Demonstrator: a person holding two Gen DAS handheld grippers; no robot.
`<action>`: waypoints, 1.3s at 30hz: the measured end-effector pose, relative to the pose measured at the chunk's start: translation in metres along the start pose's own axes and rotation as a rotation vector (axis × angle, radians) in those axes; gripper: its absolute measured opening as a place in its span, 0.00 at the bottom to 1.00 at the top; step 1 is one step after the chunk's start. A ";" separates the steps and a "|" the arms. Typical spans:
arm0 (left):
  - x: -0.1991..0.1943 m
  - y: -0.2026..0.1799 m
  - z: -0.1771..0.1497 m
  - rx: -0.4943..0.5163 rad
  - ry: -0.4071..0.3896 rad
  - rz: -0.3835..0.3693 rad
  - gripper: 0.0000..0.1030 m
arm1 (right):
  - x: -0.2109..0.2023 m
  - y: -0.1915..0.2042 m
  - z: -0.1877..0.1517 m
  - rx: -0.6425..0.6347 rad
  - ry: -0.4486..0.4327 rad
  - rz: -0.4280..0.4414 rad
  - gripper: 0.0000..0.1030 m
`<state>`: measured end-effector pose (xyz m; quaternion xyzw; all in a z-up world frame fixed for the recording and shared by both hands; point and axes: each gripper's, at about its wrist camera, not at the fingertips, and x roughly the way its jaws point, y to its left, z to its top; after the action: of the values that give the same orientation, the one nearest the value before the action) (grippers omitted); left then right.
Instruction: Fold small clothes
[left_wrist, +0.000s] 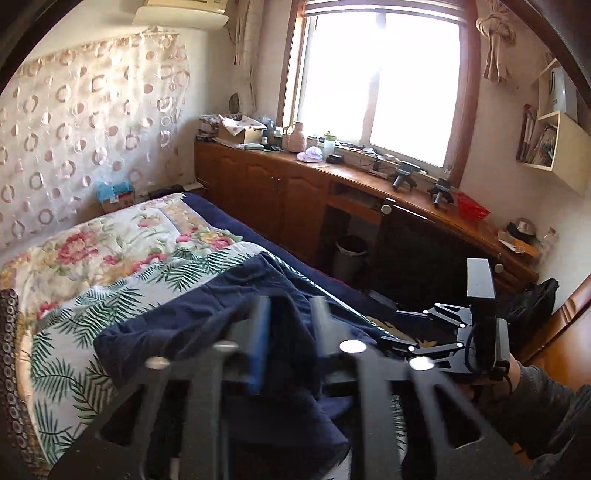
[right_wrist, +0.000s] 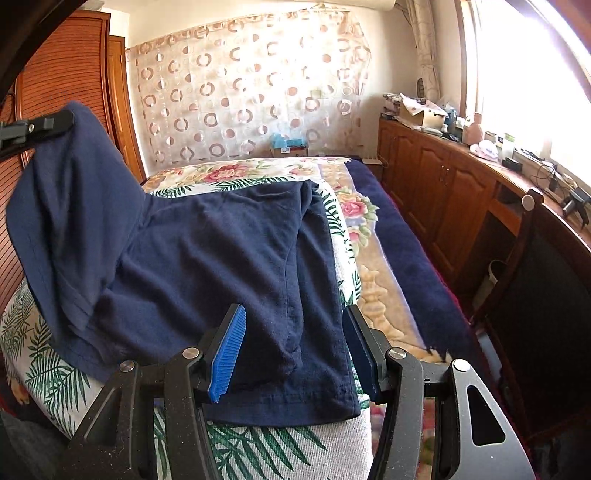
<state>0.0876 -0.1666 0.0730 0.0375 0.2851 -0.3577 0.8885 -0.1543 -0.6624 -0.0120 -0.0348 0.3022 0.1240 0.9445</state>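
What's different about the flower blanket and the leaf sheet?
The flower blanket has pink roses; the leaf sheet has green leaves. The flower blanket lies at the far end, the leaf sheet nearer. The shirt lies on the leaf sheet, not the flower blanket. Both are pale with plant prints.

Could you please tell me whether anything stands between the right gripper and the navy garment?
Nothing visible does. The right gripper is open, and the near edge of the garment already lies between its fingers on the bed.
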 end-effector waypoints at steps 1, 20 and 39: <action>-0.001 0.000 -0.001 0.001 -0.004 0.014 0.50 | 0.000 -0.001 0.001 0.001 0.001 -0.001 0.55; -0.035 0.072 -0.074 -0.127 0.027 0.210 0.56 | 0.023 0.049 0.032 -0.101 -0.005 0.102 0.55; -0.043 0.107 -0.116 -0.222 0.022 0.264 0.80 | 0.075 0.083 0.055 -0.209 0.099 0.279 0.11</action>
<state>0.0774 -0.0296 -0.0154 -0.0197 0.3252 -0.2037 0.9232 -0.0857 -0.5580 -0.0092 -0.0964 0.3359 0.2829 0.8932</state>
